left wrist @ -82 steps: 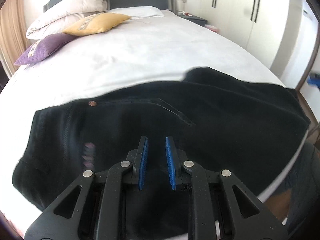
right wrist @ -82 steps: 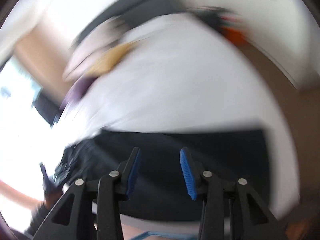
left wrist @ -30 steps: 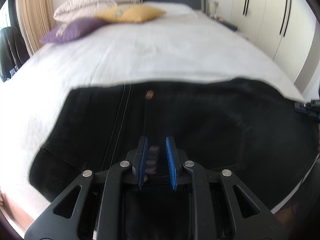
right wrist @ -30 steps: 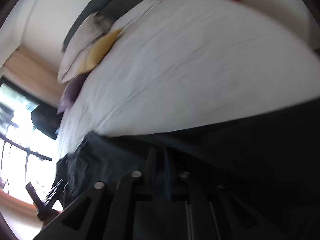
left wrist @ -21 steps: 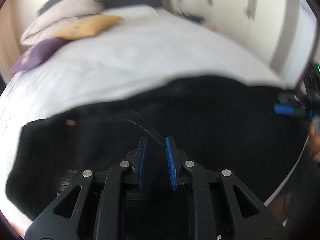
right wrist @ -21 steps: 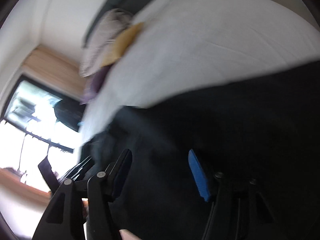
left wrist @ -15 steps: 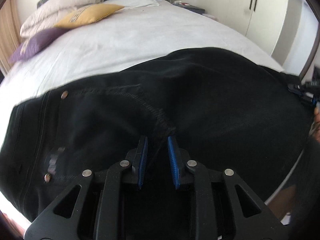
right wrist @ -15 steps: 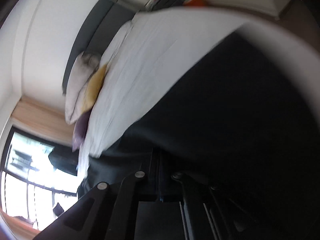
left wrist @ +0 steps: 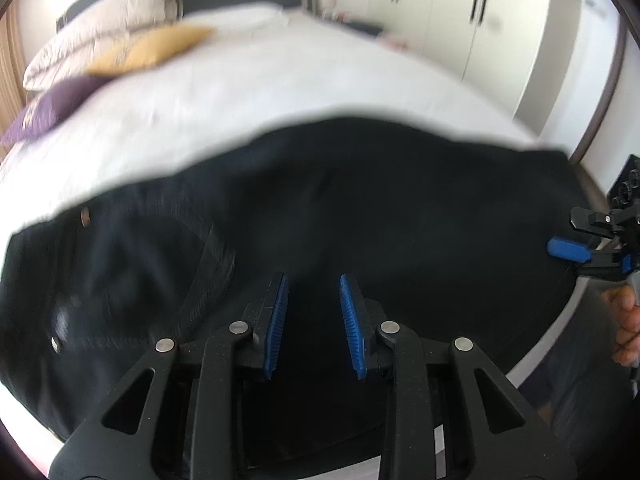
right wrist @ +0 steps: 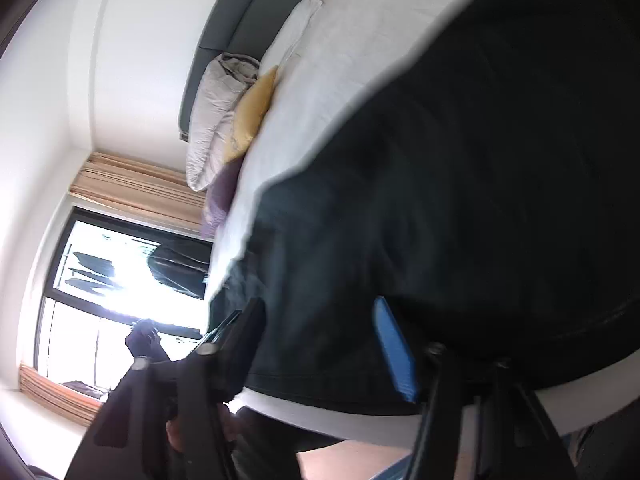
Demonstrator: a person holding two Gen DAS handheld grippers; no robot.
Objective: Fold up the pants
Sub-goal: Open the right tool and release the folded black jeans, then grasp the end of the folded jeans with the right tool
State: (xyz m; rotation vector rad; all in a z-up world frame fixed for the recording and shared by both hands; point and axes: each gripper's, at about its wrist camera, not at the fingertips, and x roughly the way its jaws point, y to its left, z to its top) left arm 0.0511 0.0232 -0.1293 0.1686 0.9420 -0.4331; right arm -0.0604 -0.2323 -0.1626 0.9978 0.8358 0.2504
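Black pants (left wrist: pixel 400 208) lie flat across the near edge of the white bed (left wrist: pixel 280 92), waistband and rivets at the left. My left gripper (left wrist: pixel 313 280) hovers over the middle of them, its blue pads apart and opening, with no cloth pinched between them. At the right end of the pants, my right gripper (left wrist: pixel 576 240) shows side-on. In the right wrist view, rolled sideways, the pants (right wrist: pixel 480 200) fill the right side. The right gripper (right wrist: pixel 320 312) is over their near edge, jaws opening, and the pads do not press on the cloth.
Beige (left wrist: pixel 104 44), yellow (left wrist: pixel 152 48) and purple (left wrist: pixel 52 108) pillows lie at the headboard end. White wardrobe doors (left wrist: pixel 460 12) stand behind the bed to the right. A bright window (right wrist: pixel 120 280) with curtains is beyond the bed's left side. A person's hand (left wrist: pixel 628 320) is at the right edge.
The left pads, half a second ago close around a ridge of cloth, now stand wider over flat fabric. The right jaws, then together, now stand apart, and the right view has rolled.
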